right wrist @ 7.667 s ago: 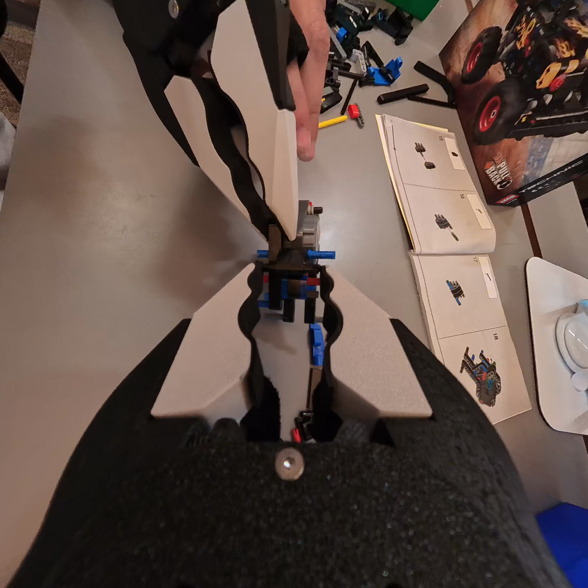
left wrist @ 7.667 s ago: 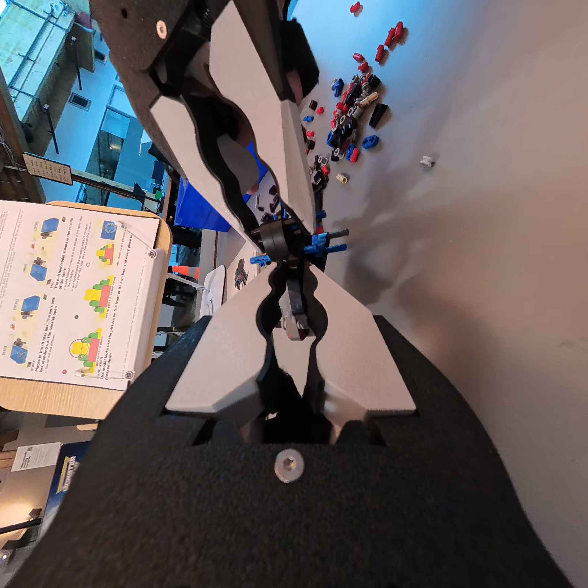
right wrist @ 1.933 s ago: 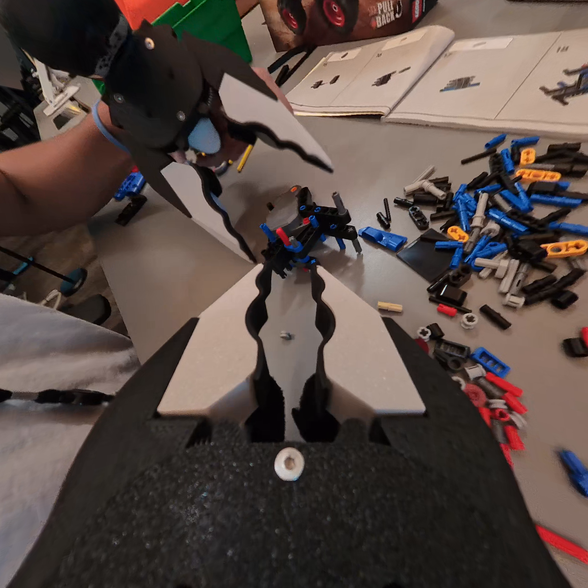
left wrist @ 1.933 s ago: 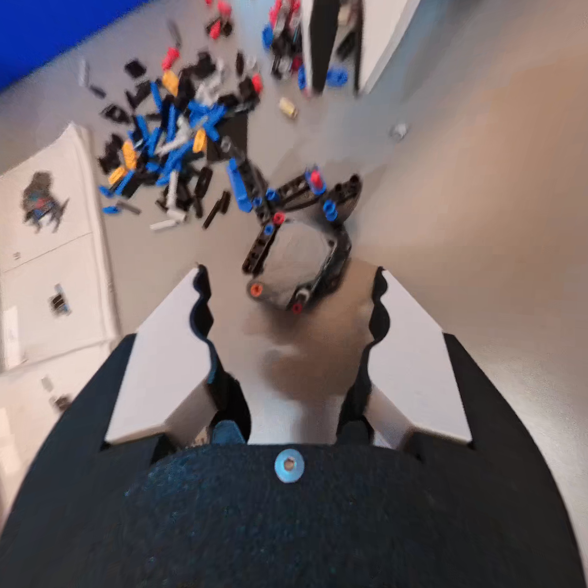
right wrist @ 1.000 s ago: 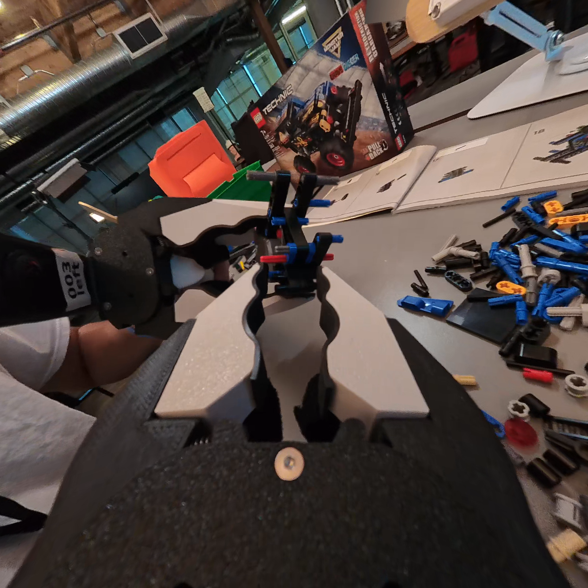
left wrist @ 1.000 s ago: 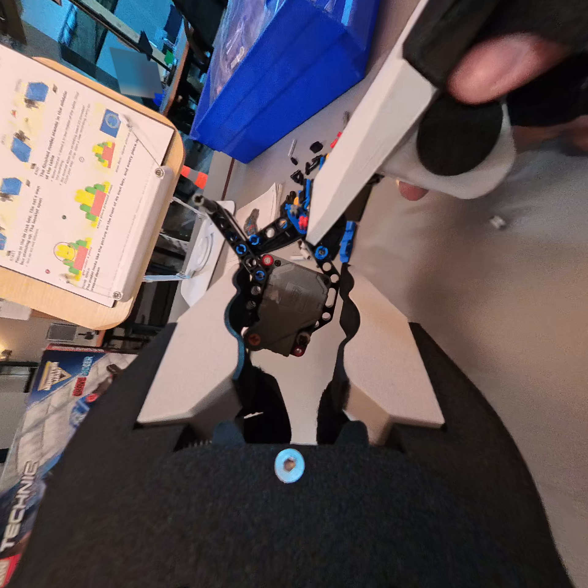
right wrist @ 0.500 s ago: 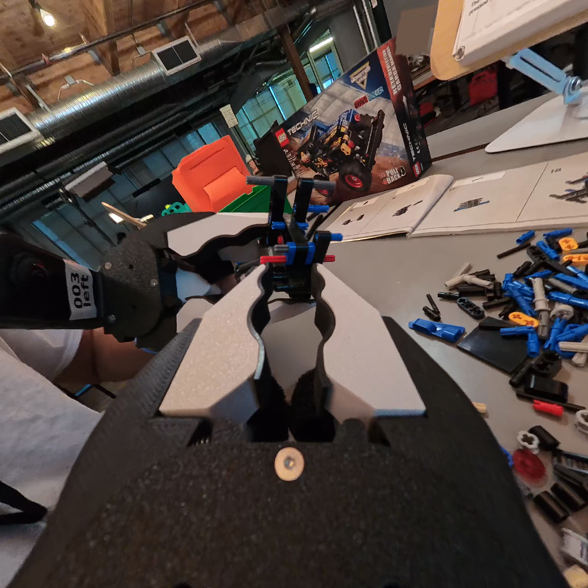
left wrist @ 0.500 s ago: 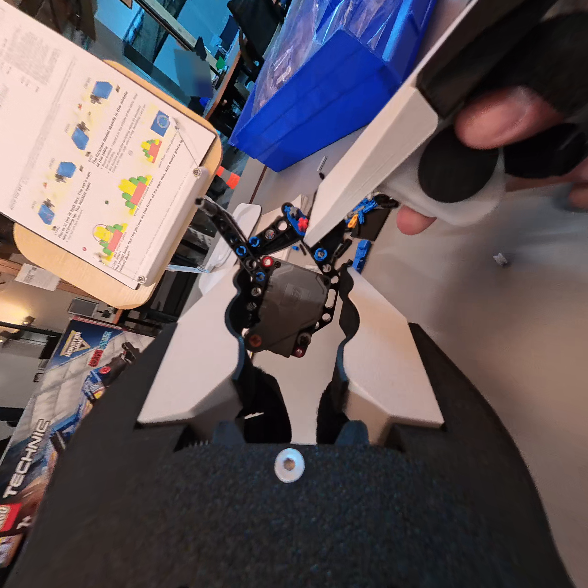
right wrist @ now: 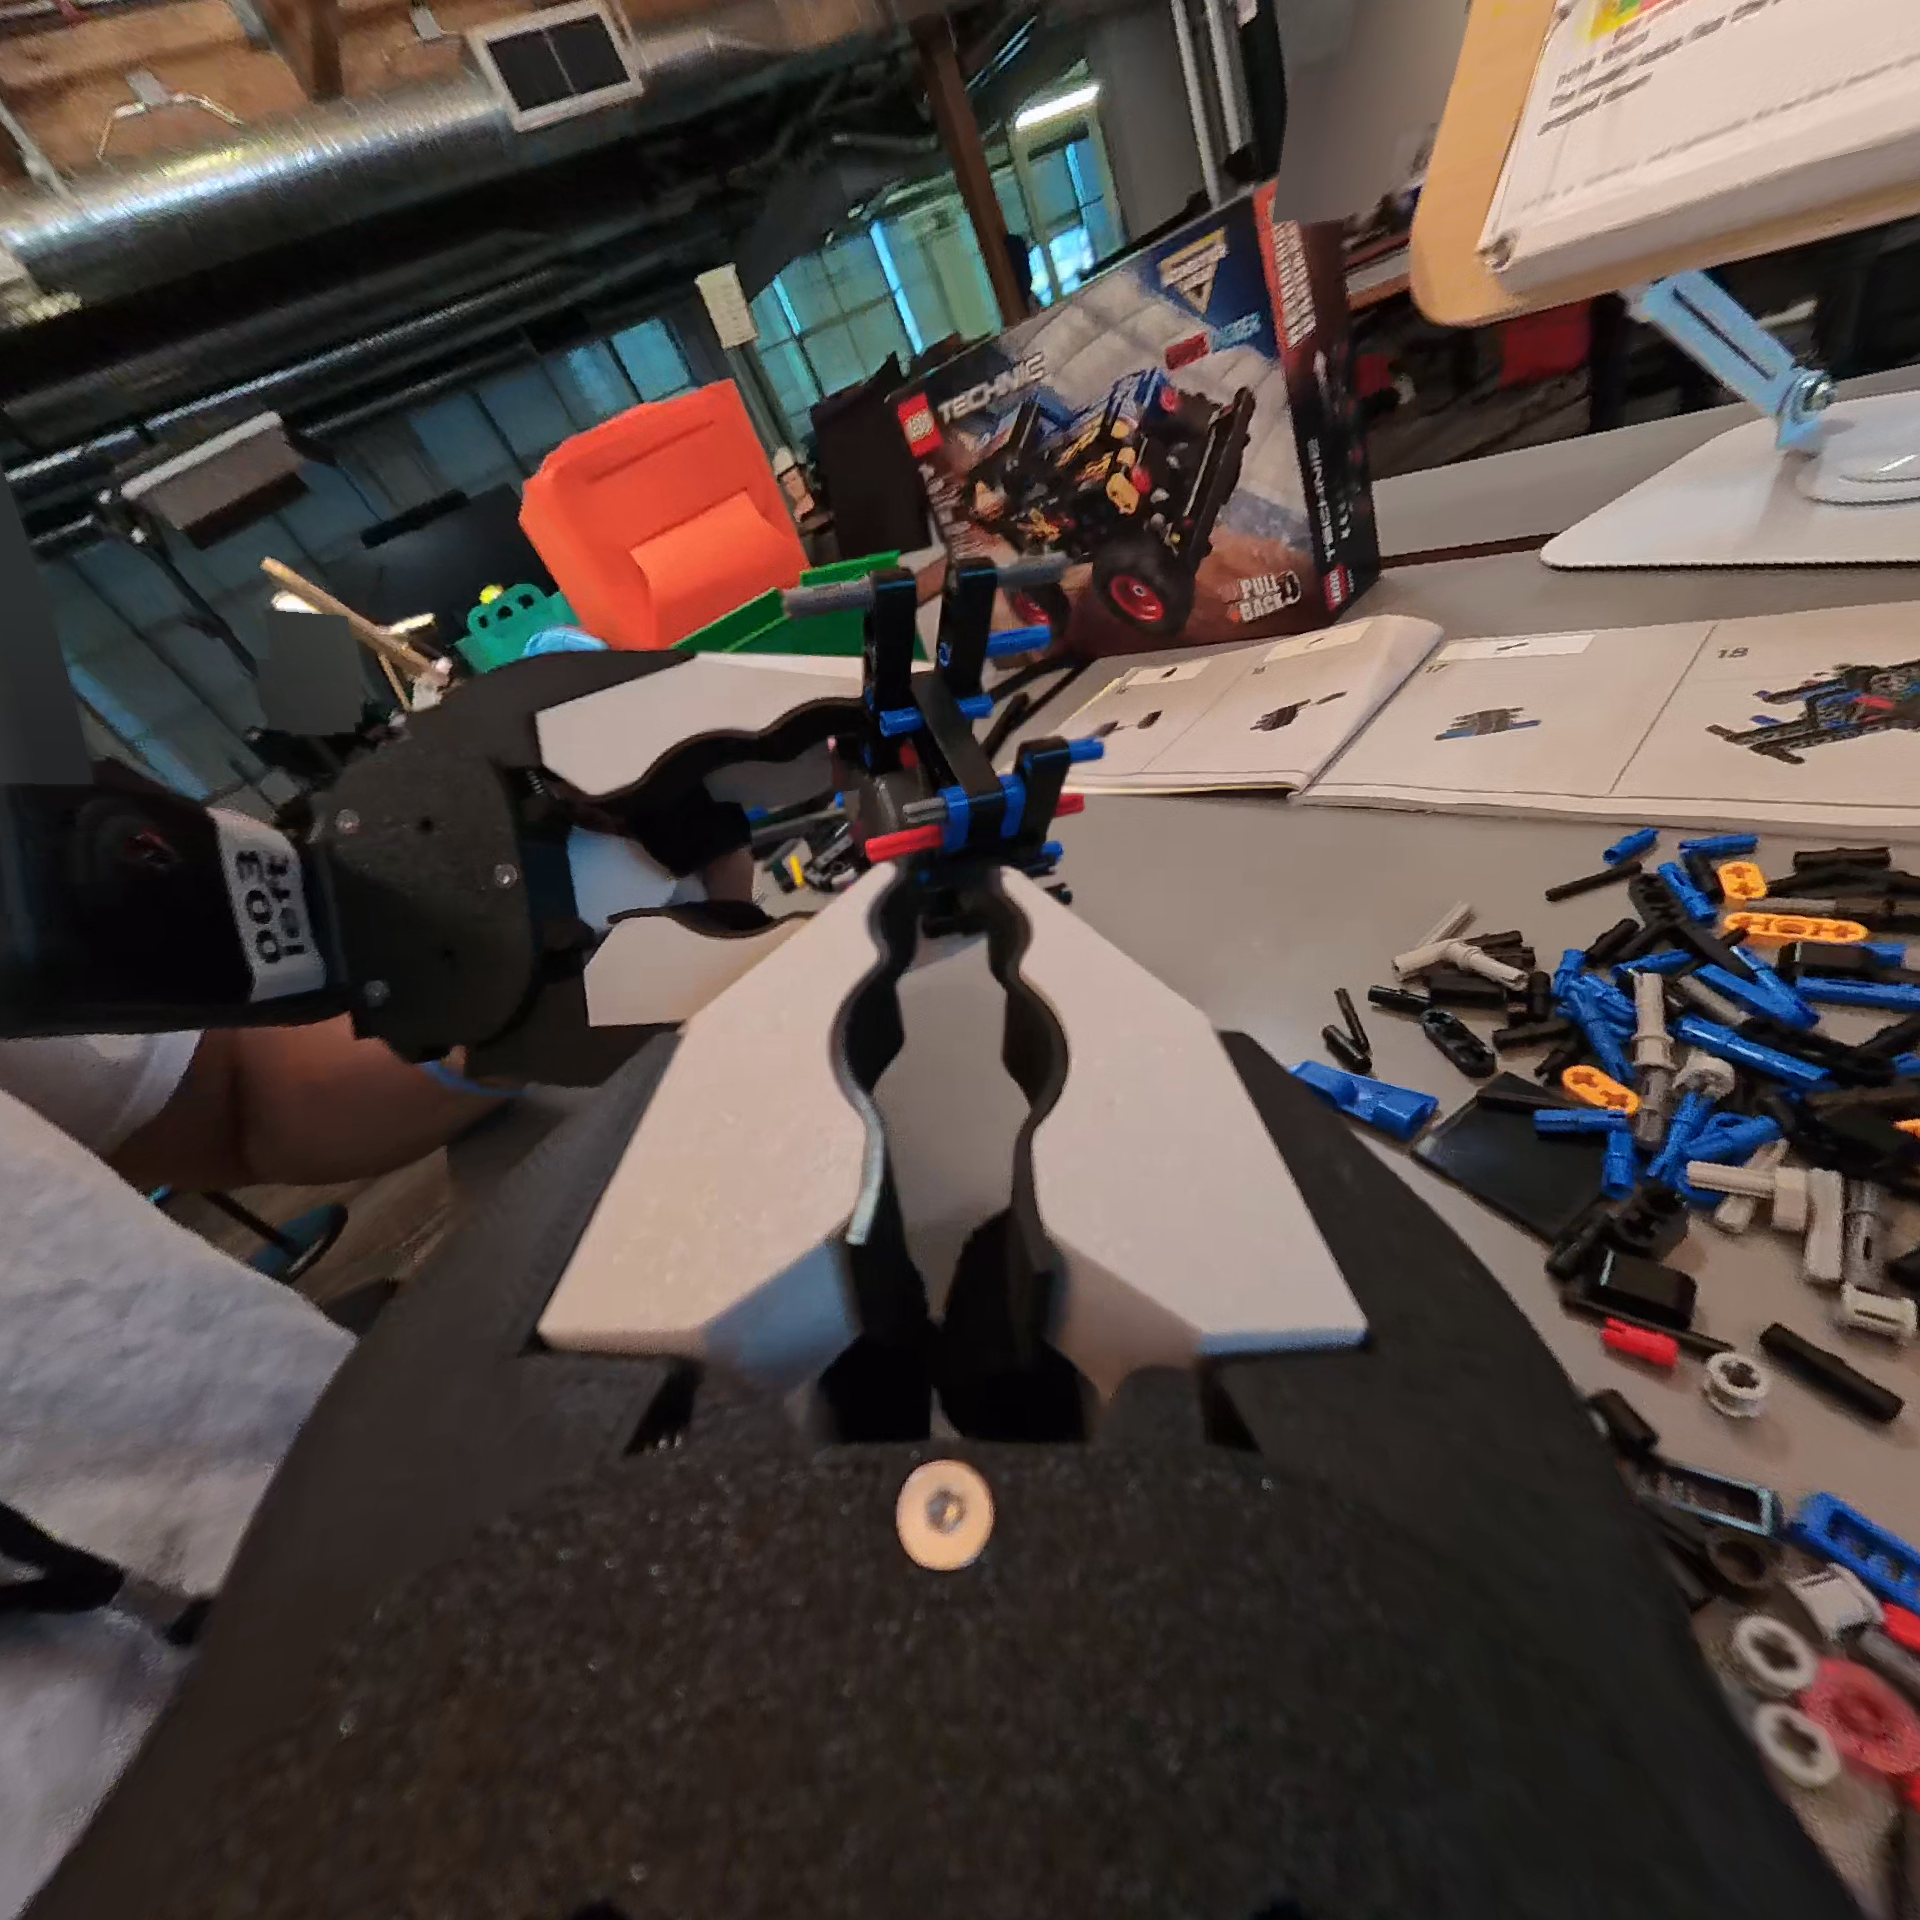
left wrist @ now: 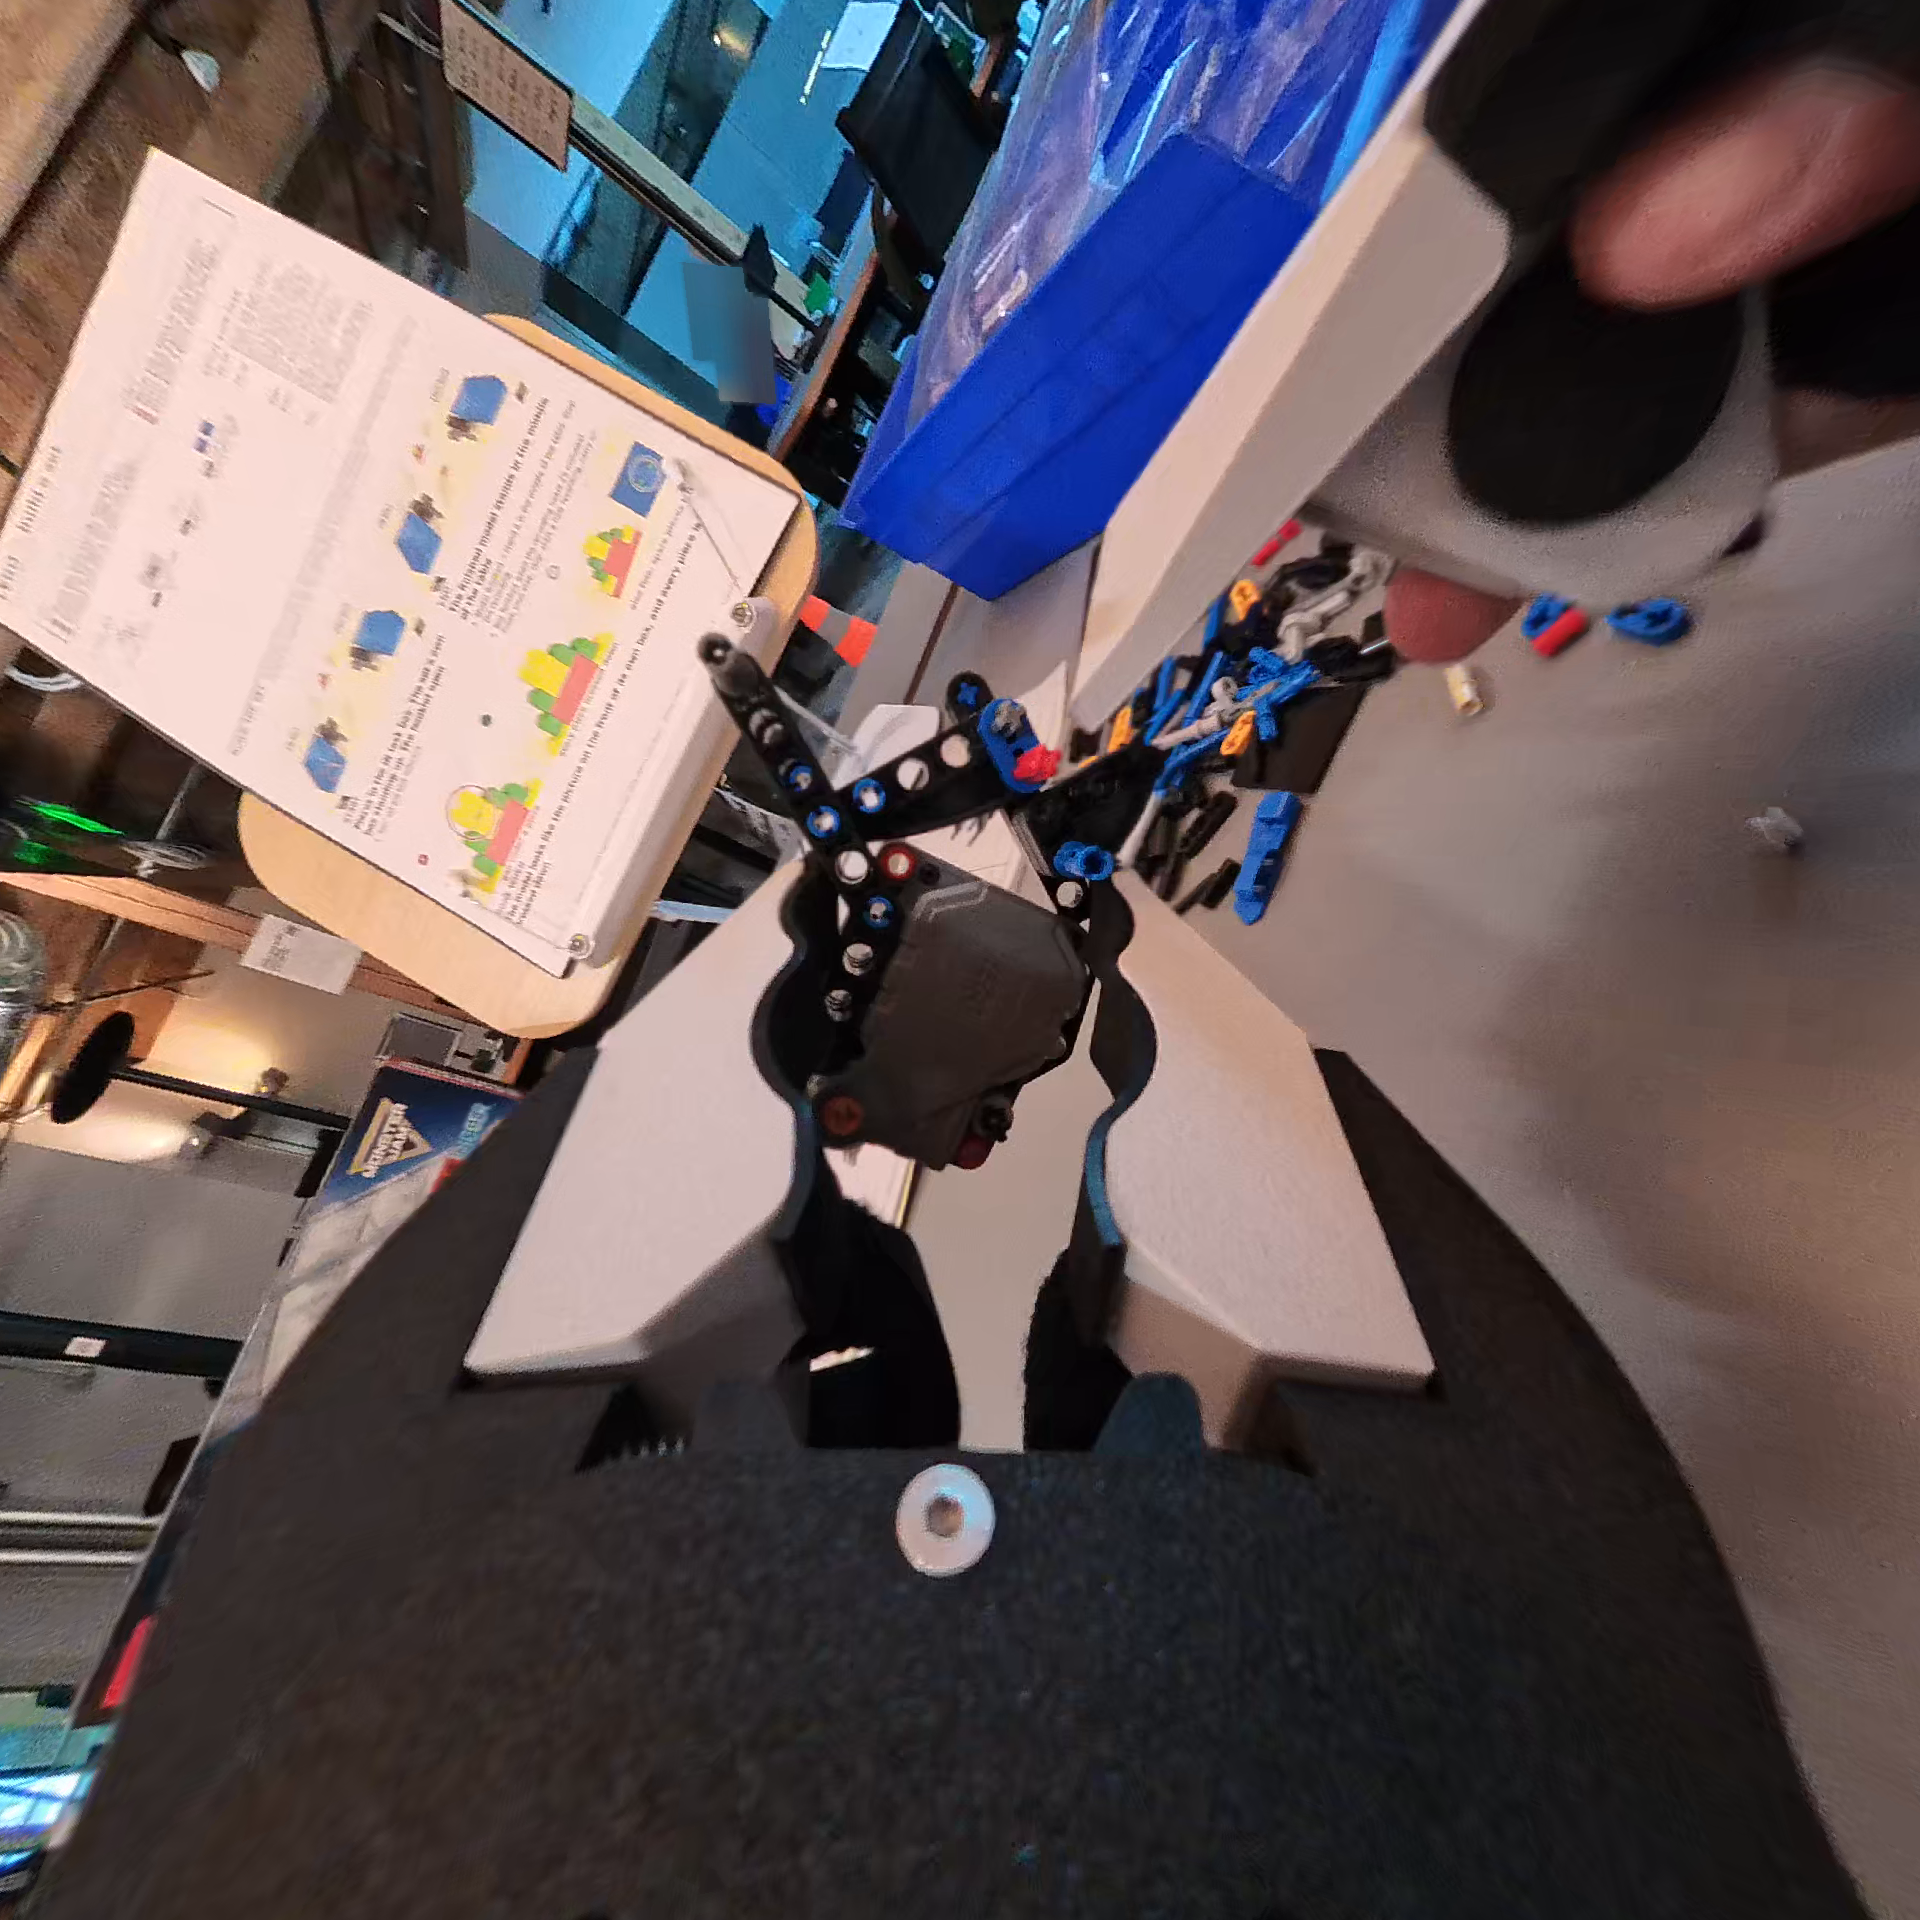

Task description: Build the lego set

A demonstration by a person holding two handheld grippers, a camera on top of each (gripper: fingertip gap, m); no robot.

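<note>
The part-built lego assembly (left wrist: 966, 997), a grey motor block with black beams and blue and red pins, is held in the air above the table. My left gripper (left wrist: 951, 914) is shut on the motor block. In the right wrist view the assembly (right wrist: 951, 790) stands upright just past my right gripper (right wrist: 948, 894), whose fingertips close on its black lower end. The left gripper (right wrist: 810, 821) holds it from the left side there. One finger of the right gripper (left wrist: 1247, 436) reaches in from the upper right in the left wrist view.
A pile of loose black, blue, orange and grey pieces (right wrist: 1714, 1039) lies on the grey table (right wrist: 1247, 935) to the right. An open instruction booklet (right wrist: 1455, 717) and the set's box (right wrist: 1122, 457) lie behind. A sheet on a stand (left wrist: 416, 582) and a blue bin (left wrist: 1070, 395) are farther off. My hands' fingertips stand some 4 centimeters from each other.
Both grippers took the assembly off the table and raised it. In the last half second it turned slightly and sits a little farther past the right fingertips.
</note>
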